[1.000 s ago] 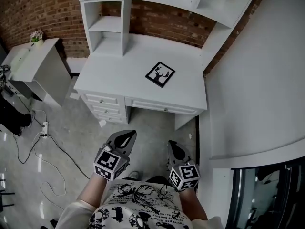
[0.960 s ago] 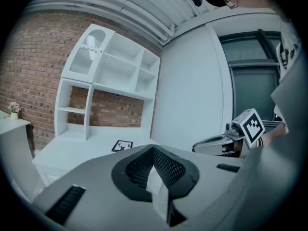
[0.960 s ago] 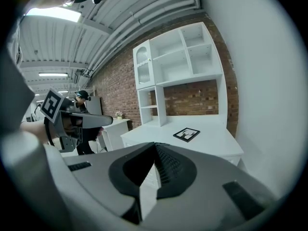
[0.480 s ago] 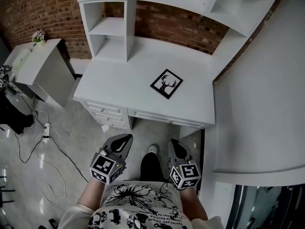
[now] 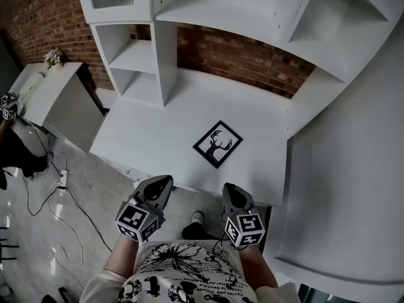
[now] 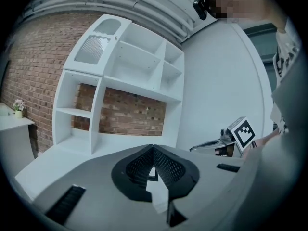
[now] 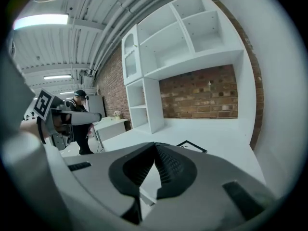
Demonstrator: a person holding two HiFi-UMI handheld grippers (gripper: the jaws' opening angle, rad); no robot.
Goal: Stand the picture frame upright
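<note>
Side cabinet [image 5: 53, 96]: white, at the far left of the head view, apart from the desk; a small flower pot [image 5: 52, 58] stands on its far corner.
Floor cables [image 5: 47, 197]: dark, loose on the grey floor below the cabinet.
Left gripper [image 5: 163, 182]: held in the person's left hand, tips at the front edge of the desk. Its jaws are fully together with nothing between them, as the left gripper view [image 6: 153, 149] confirms.
Desk [image 5: 151, 137]: white, flat top, with a white shelf unit [image 5: 161, 49] rising at its back against a brick wall [image 5: 246, 52].
Picture frame [image 5: 218, 144]: black, showing a deer silhouette. It lies flat on the desk top, turned corner-on to the person. It sits ahead of both grippers, between their lines and nearer the right one, touching neither.
Right gripper [image 5: 229, 189]: held in the person's right hand, tips at the desk's front edge. Its jaws are pressed closed and empty [image 7: 155, 145]. In the right gripper view the frame [image 7: 192, 146] shows beyond the tips, slightly to their right.
Wall panel [image 5: 353, 169]: plain white, bordering the desk on the right.
</note>
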